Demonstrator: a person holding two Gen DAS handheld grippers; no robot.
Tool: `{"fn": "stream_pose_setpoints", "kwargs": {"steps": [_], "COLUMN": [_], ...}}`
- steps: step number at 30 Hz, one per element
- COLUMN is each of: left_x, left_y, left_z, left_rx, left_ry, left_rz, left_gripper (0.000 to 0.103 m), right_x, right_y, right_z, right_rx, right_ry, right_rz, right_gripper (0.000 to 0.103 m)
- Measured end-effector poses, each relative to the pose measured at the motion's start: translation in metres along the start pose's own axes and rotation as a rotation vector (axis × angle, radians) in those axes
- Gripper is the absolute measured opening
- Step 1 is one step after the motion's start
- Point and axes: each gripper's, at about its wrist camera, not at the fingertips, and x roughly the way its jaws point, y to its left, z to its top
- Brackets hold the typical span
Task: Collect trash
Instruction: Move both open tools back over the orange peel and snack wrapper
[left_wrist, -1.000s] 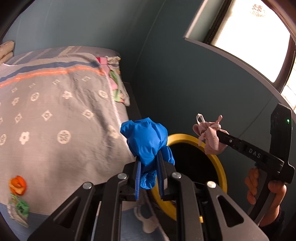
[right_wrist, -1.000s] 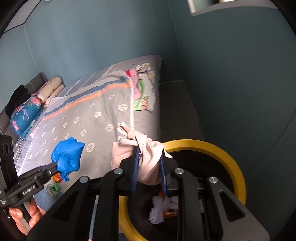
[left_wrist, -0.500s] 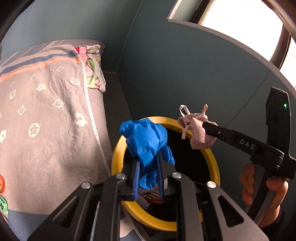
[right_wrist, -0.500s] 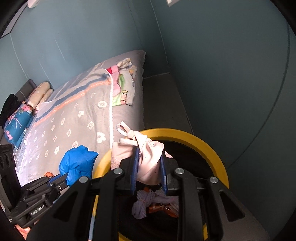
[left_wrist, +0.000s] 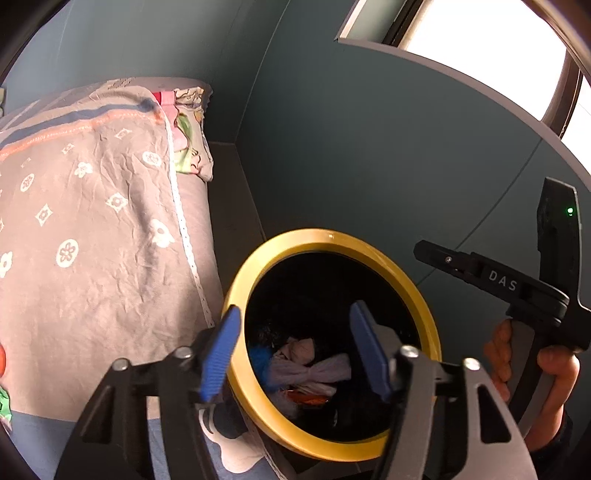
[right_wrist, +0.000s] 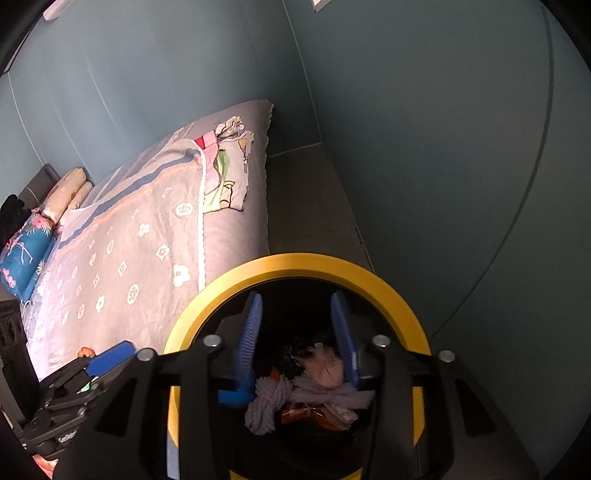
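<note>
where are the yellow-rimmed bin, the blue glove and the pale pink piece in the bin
round yellow-rimmed black bin (left_wrist: 332, 236): left wrist view, far arc of the rim
crumpled blue glove (left_wrist: 258, 360): left wrist view, visible patch inside the bin
pale pink cloth piece (right_wrist: 327, 367): right wrist view, its rounded top among the trash

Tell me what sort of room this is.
Most likely a bedroom: a bed under a patterned grey cover, pillows at its far end, and a yellow-rimmed trash bin beside it.
</note>
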Motion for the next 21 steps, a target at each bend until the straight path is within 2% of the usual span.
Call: {"fn": "stream_pose_setpoints", "kwargs": {"steps": [3, 6, 8, 14, 21], "left_x": [-0.008, -0.018, -0.025, -0.048, -0.084], "left_y": [0.005, 0.014, 0.023, 0.054, 0.099], "left_z": [0.0, 0.0, -0.001, -0.005, -0.014], "left_rx": [-0.003, -0.016, -0.033, -0.068, -0.11], "left_ry": [-0.025, -0.048, -0.068, -0.094, -0.126], "left_rz": [0.014, 0.028, 0.042, 0.086, 0.161], "left_gripper": [0.074, 0.085, 0.088, 0.09, 0.091], "right_x": [-0.002, -0.004, -0.003, 0.0, 0.006], "right_y": [0.002, 0.007, 0.014, 0.041, 0.088], "right_z": [0.001, 0.0, 0.001, -0.003, -0.011], "right_rx": [0.006, 0.001, -0.007, -0.049, -0.117], "right_ry": [-0.006, -0.011, -0.012, 0.007, 0.035], "right_rz": [0.001, 0.01, 0.02, 0.069, 0.128], "right_gripper": [0.04, 0.047, 0.052, 0.061, 0.066]}}
